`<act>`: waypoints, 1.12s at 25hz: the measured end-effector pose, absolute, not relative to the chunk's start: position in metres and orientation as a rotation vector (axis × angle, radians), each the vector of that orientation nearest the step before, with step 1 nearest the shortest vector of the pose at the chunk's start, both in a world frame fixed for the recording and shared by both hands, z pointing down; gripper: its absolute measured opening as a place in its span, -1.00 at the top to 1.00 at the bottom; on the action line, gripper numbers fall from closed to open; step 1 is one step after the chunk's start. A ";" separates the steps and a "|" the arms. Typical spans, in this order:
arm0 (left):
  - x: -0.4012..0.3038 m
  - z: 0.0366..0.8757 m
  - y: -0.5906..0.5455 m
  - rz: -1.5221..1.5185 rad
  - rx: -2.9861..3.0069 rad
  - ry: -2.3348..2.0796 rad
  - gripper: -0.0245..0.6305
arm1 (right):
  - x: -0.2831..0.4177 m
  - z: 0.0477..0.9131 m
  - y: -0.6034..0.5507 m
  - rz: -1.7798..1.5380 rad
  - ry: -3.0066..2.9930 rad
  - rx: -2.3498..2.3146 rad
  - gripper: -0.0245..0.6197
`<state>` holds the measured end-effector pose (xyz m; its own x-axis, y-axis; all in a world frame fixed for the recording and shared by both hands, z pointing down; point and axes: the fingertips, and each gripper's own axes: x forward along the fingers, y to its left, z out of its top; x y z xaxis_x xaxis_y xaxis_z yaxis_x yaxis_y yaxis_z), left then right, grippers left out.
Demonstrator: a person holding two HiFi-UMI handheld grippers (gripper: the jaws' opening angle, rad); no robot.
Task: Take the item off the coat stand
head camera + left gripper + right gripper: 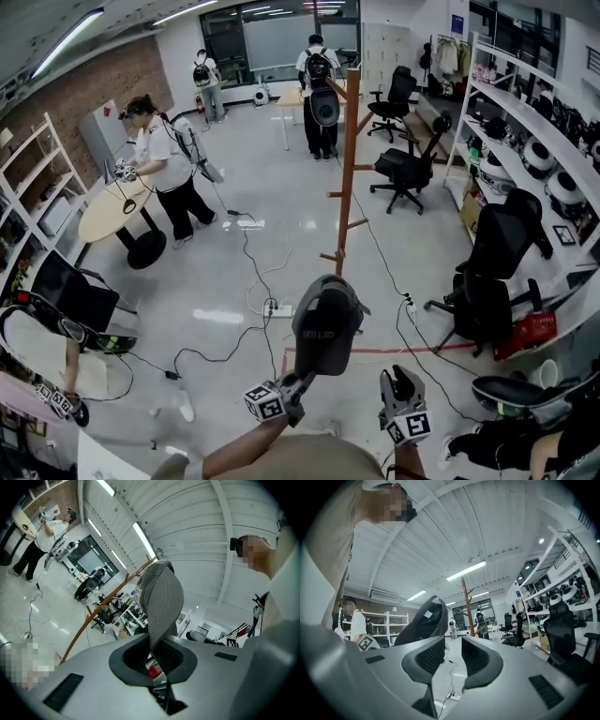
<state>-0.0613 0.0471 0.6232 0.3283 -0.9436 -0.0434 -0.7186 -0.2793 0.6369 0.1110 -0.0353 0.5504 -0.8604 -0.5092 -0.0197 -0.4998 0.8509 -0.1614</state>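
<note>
- One dark cap (326, 323), off the coat stand (350, 169), held in the air on the near side of the stand's foot.
- Gripped by the grey brim (159, 602) in the left tongs (157, 656), clenched tight, pads pressed on both faces of it.
- Just right of the cap and not touching it, the right tongs (453, 656): released, pads apart and empty.
- Farther out, the wooden stand upright mid-room, short pegs up its pole.
- Below, a white power strip (279, 307) on the pale floor (234, 281); black office chairs (487, 281) off to the right.
</note>
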 end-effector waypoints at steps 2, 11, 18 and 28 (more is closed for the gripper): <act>-0.066 0.623 0.049 -0.563 2.093 -1.468 0.82 | 0.107 0.550 -0.035 -0.239 2.961 -0.809 0.62; -0.093 0.616 0.053 -0.464 2.188 -1.480 0.82 | 0.069 0.544 -0.039 -0.234 2.957 -0.841 0.62; -0.129 0.605 0.063 -0.388 2.270 -1.479 0.82 | 0.016 0.530 -0.027 -0.282 2.939 -0.832 0.62; -0.171 0.615 0.088 -0.500 2.243 -1.419 0.82 | -0.031 0.538 0.001 -0.318 2.976 -0.899 0.62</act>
<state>-0.1706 0.0878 0.6147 0.4089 -0.9100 -0.0683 -0.7522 -0.3785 0.5394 -0.0314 0.0006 0.5383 -0.8345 -0.5494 0.0423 -0.5460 0.8139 -0.1986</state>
